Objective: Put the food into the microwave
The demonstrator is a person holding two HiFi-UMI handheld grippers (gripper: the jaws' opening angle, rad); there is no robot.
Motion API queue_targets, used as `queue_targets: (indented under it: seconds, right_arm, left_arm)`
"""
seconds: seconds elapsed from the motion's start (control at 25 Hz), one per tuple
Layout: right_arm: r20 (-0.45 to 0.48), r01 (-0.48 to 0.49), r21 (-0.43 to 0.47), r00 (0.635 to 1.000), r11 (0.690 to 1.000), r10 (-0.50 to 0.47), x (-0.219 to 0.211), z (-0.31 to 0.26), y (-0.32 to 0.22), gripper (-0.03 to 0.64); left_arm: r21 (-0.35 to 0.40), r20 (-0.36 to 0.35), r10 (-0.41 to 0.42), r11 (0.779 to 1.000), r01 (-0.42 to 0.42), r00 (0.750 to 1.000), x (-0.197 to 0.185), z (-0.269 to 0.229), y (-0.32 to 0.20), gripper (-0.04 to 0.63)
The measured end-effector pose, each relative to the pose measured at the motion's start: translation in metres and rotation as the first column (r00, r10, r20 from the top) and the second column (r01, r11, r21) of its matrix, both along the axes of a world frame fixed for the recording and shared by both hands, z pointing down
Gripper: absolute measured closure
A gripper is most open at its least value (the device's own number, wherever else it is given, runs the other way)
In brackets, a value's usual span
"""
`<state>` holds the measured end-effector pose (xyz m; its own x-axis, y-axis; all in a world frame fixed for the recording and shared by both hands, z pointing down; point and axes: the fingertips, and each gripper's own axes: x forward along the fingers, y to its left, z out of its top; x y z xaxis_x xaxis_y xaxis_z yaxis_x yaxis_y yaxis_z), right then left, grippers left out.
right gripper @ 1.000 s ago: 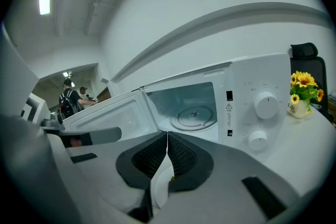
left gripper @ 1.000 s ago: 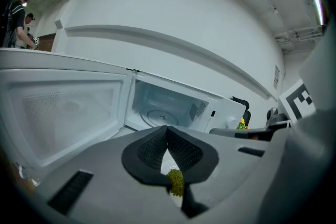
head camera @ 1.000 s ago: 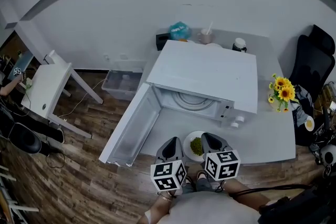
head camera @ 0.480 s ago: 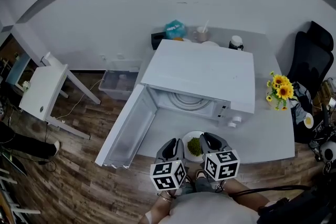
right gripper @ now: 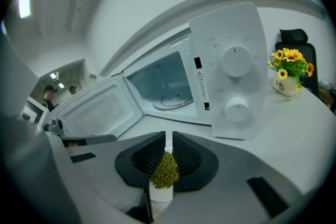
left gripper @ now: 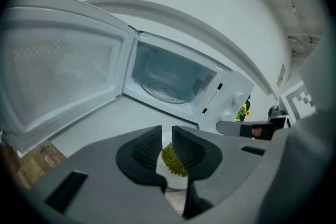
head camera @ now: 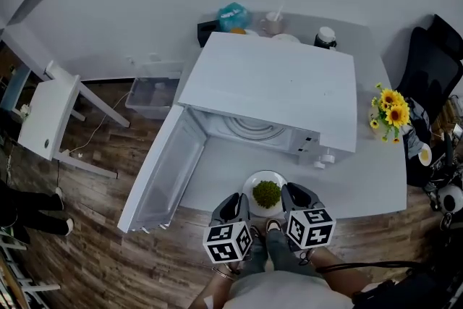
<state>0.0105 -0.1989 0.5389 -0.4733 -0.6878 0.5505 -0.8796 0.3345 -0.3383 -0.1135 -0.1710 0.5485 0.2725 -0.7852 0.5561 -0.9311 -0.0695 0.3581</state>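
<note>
A white plate (head camera: 253, 184) with a heap of green food (head camera: 267, 193) sits at the table's front edge, just before the white microwave (head camera: 278, 83). The microwave's door (head camera: 163, 166) is swung wide to the left, and the glass turntable (head camera: 249, 128) shows inside. My left gripper (head camera: 235, 202) is shut on the plate's left rim, and the plate (left gripper: 167, 168) shows between its jaws. My right gripper (head camera: 293, 193) is shut on the right rim, with the green food (right gripper: 166, 170) showing just past the pads (right gripper: 185, 153).
A vase of yellow flowers (head camera: 391, 116) stands on the table right of the microwave. Behind the microwave are a cup (head camera: 273, 24), a teal bag (head camera: 231, 14) and a jar (head camera: 325, 36). A small white table (head camera: 47, 116) and a plastic bin (head camera: 152, 98) stand at the left, and a black chair (head camera: 434, 61) at the right.
The head view has shifted, and the microwave now sits higher in it. More of the plate shows between the two grippers, slightly nearer the microwave. Both grippers keep their hold.
</note>
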Motion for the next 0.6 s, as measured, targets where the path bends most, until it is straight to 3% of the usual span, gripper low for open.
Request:
queue_targets:
  seconds: [0.6]
  right_arm:
    - [-0.024,-0.044,-0.116,0.999,0.992,0.041,0.025,0.072,0.002,0.589]
  left_arm:
    - [-0.138,0.004,-0.004,0.99,0.005,1.0,0.003,0.072,0.008,0.538]
